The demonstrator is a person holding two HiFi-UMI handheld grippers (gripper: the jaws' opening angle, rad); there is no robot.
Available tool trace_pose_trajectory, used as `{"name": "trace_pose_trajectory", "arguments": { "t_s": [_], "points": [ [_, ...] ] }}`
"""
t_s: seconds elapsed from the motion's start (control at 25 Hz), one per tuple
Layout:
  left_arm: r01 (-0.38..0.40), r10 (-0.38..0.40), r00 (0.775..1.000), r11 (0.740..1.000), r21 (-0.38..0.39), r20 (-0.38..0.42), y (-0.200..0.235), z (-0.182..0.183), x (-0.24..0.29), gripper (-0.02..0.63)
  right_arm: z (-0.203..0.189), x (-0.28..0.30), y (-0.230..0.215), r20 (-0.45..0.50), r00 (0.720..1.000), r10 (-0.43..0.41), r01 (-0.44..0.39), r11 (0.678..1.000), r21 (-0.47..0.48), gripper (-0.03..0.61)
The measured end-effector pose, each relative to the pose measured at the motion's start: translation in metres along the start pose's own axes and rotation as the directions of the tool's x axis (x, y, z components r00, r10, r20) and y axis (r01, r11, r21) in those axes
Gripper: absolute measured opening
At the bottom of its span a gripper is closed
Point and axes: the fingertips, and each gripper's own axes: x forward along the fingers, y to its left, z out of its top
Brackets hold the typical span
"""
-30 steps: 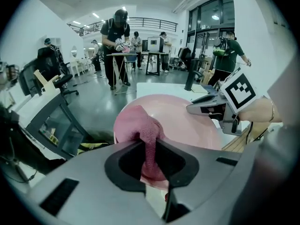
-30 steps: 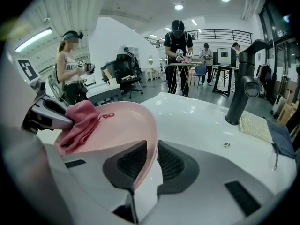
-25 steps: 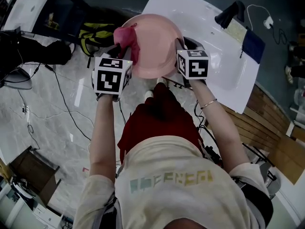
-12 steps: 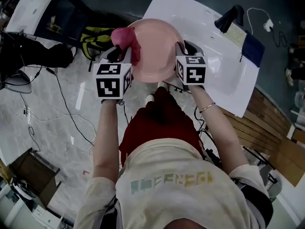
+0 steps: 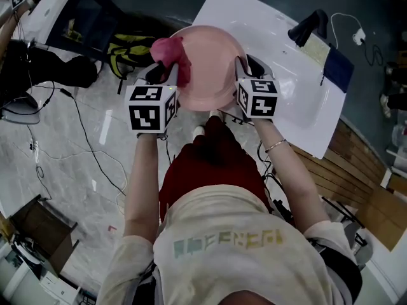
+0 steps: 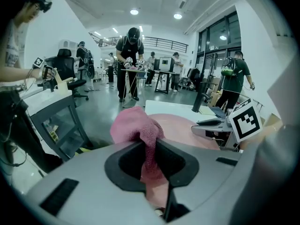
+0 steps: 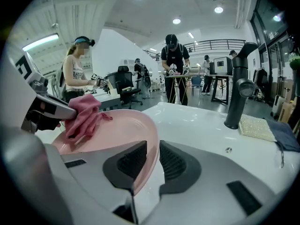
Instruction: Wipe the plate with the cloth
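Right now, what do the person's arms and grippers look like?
The left gripper and right gripper are grey and black, each carrying a white cube printed with black square markers. The person wears short cream sleeves and a thin bracelet on the right wrist.

A white surface [image 5: 273, 40] is seen set at a slant in the head view, with a shallow basin [image 5: 304, 91] sunk into it. A black tap [image 5: 308, 23] is mounted upright near its far side. Just beside the tap's base a pale speckled pad [image 5: 316, 43] is laid flat, and a dark blue rag [image 5: 337, 61] is laid next to the pad, at the surface's edge. A small round fitting [image 7: 228, 149] is seen on the bare white. Around it a grey marbled floor [image 5: 70, 151] is seen, over which black cables [image 5: 86, 138] are trailed.
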Motion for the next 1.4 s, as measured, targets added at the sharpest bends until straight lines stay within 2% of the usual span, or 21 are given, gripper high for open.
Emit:
{"name": "trace_pose_trajectory", "arguments": {
  "t_s": [0.36,0.64,1.0,1.2,1.4],
  "points": [
    [-0.010,0.010,0.999,1.000,-0.009,0.030,0.005,0.005,0.000,0.067,0.013,-0.005,0.001,0.074,0.997,0.003,-0.003,1.000,0.006,0.086],
    [0.015,-0.012,0.995,0.999,-0.028,0.099,0.008,0.014,-0.004,0.068,0.027,-0.018,0.000,0.124,0.992,-0.021,0.015,0.999,0.050,0.086],
    [0.010,-0.007,0.985,1.000,-0.018,0.172,0.008,0.025,-0.016,0.067,0.059,-0.053,0.018,0.238,0.971,0.011,-0.036,0.994,0.103,0.084],
    [0.017,-0.017,0.978,1.000,0.002,0.209,0.001,0.031,-0.026,0.067,0.070,-0.076,0.030,0.305,0.951,0.042,-0.074,0.993,0.096,0.084],
    [0.025,-0.030,0.971,0.999,0.023,0.238,-0.006,0.037,-0.040,0.067,0.070,-0.095,0.038,0.324,0.945,0.046,-0.067,0.996,0.055,0.066]
  ]
}}
